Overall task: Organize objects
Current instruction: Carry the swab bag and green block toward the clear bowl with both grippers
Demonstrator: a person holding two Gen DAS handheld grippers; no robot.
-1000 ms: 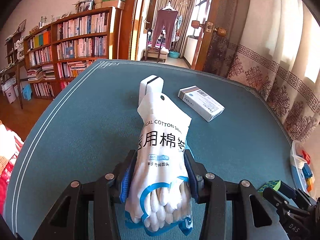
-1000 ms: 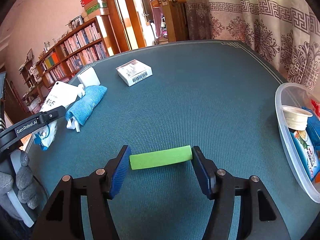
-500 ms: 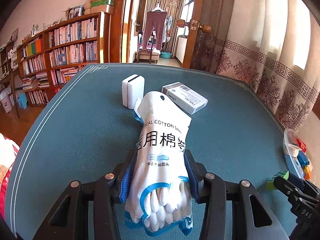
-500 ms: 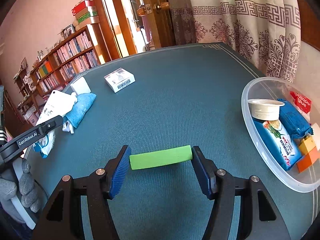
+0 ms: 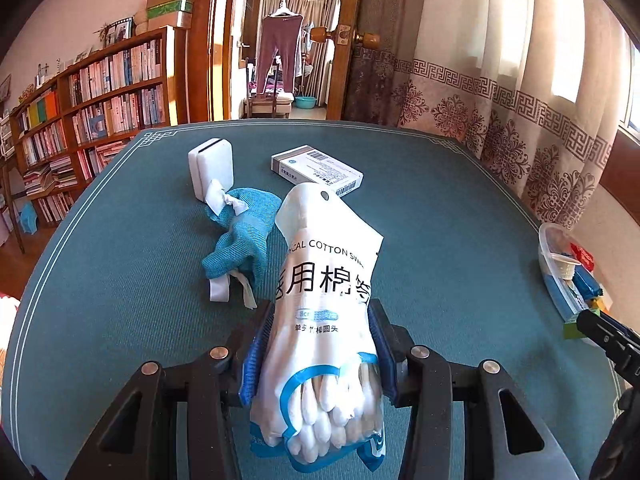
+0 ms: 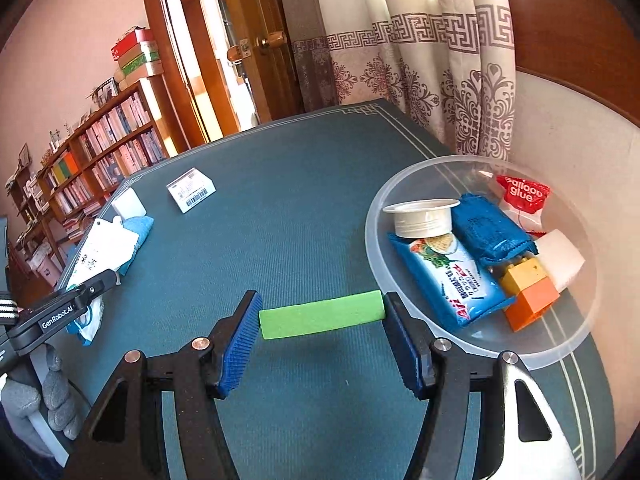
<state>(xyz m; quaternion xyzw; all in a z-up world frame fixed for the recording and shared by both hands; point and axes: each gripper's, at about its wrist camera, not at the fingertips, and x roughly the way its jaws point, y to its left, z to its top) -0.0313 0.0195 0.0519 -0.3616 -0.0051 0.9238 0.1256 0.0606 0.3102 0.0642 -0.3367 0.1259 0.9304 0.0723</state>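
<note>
My left gripper (image 5: 320, 344) is shut on a white bag of cotton swabs (image 5: 324, 300) and holds it above the teal table (image 5: 120, 288). My right gripper (image 6: 322, 318) is shut on a green block (image 6: 322, 317), held above the table just left of a clear plastic bowl (image 6: 472, 340). The bowl holds several items: a white cup, blue packets, a red glue packet, yellow and orange blocks. The bowl also shows at the right edge of the left wrist view (image 5: 556, 280). The left gripper and its bag show at the left of the right wrist view (image 6: 86, 292).
On the table lie a blue cloth (image 5: 240, 236), a white case (image 5: 211, 168) and a white barcoded box (image 5: 316, 168). The box (image 6: 191, 190) and cloth (image 6: 138, 232) also show in the right wrist view. Bookshelves (image 5: 88, 108) and patterned curtains (image 5: 520, 120) surround the table.
Both grippers have moved right with their loads. The bowl has come fully into the right wrist view, close to the green block. The blue cloth now shows left of the swab bag.
</note>
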